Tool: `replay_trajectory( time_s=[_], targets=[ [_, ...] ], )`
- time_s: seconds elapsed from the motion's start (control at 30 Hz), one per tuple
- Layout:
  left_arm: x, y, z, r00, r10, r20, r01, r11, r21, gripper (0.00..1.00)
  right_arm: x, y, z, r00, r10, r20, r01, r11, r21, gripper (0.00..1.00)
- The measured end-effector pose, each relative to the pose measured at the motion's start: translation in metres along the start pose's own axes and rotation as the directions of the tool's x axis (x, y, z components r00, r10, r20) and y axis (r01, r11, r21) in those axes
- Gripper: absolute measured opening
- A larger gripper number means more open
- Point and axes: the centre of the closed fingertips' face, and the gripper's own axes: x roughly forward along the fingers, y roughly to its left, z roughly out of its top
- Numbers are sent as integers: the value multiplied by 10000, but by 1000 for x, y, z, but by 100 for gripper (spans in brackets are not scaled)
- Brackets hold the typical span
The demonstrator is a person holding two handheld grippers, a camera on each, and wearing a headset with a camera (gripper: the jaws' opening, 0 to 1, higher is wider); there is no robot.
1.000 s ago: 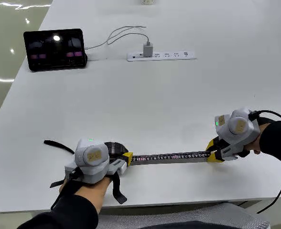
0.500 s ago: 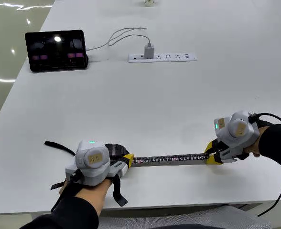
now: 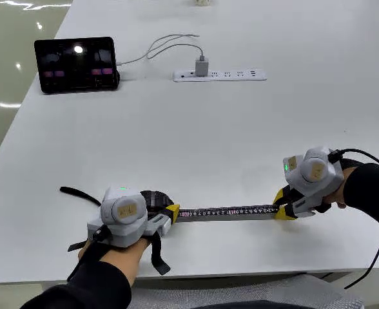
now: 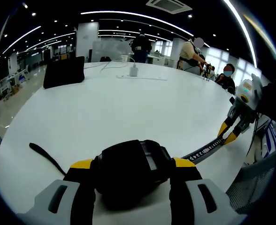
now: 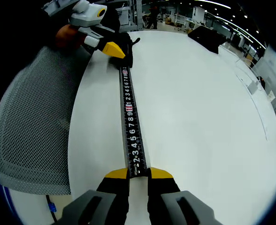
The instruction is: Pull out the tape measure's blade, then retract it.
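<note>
While the tape measure (image 3: 154, 201) sits on the white table (image 3: 209, 141) near its front edge, the left gripper (image 3: 167, 215) clamps its black body from both sides. In the left gripper view the yellow-tipped fingers (image 4: 81, 165) press against the body's flanks. From there the blade (image 3: 228, 211) runs out flat along the tabletop to the right gripper (image 3: 281, 207), whose fingers (image 5: 117, 174) are closed together on the blade's end (the numbered scale faces up and reads clearly in the right gripper view). The blade lies straight, roughly parallel to the table's front edge. A black strap (image 3: 78, 194) trails across the table to the left of the tape measure. Far back on the table stands a dark tablet (image 3: 75, 64). To its right lies a white power strip (image 3: 220, 75) with a charger (image 3: 201, 66) plugged in and a pale cable (image 3: 164, 44) looping toward the tablet. A grey mesh chair seat (image 5: 30, 122) shows beside the table's edge in the right gripper view.
</note>
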Motion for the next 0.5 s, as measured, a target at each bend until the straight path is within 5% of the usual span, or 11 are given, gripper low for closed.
replay_trajectory(
  time_s=[0.5],
  targets=[
    [0,0,0,9999,-108,100,106,9998,157,59,2,0,4,9999,-139,-38,138,9999,-52,11]
  ],
)
